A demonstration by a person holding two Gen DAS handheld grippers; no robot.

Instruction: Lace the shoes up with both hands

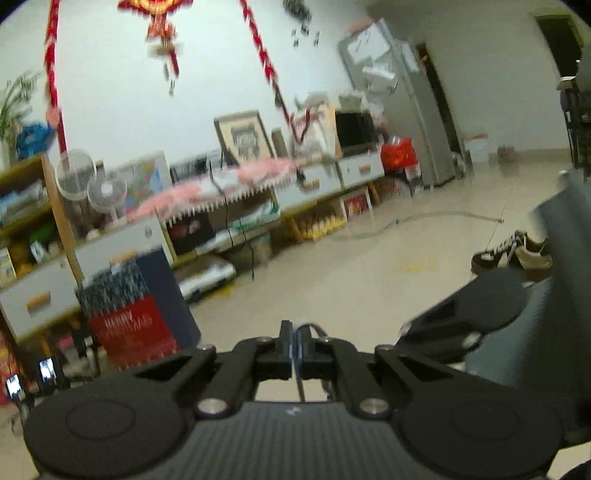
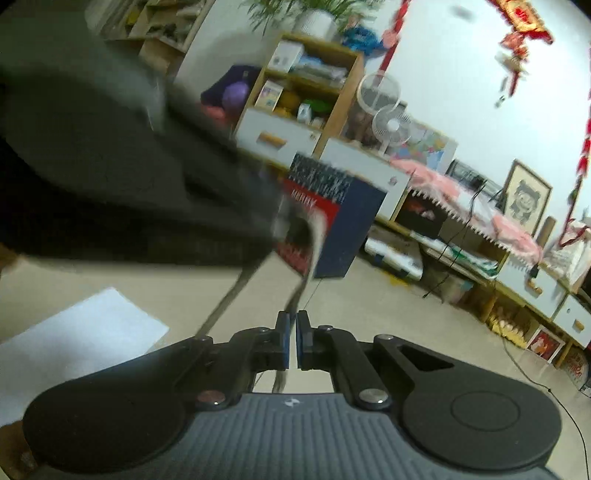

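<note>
Left hand-held gripper [image 1: 296, 338] clenched on lace [image 1: 312, 328], right hand-held gripper [image 2: 296, 332] pinching lace [image 2: 295, 295].

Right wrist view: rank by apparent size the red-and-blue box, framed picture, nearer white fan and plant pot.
1. Red-and-blue box, clearly largest, though nearest the camera.
2. Framed picture.
3. Nearer white fan and plant pot: too alike to rank.

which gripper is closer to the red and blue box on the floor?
Left. The red and blue box lies ahead on the left gripper's left; the right gripper sits on the left one's other side, farther off.
</note>
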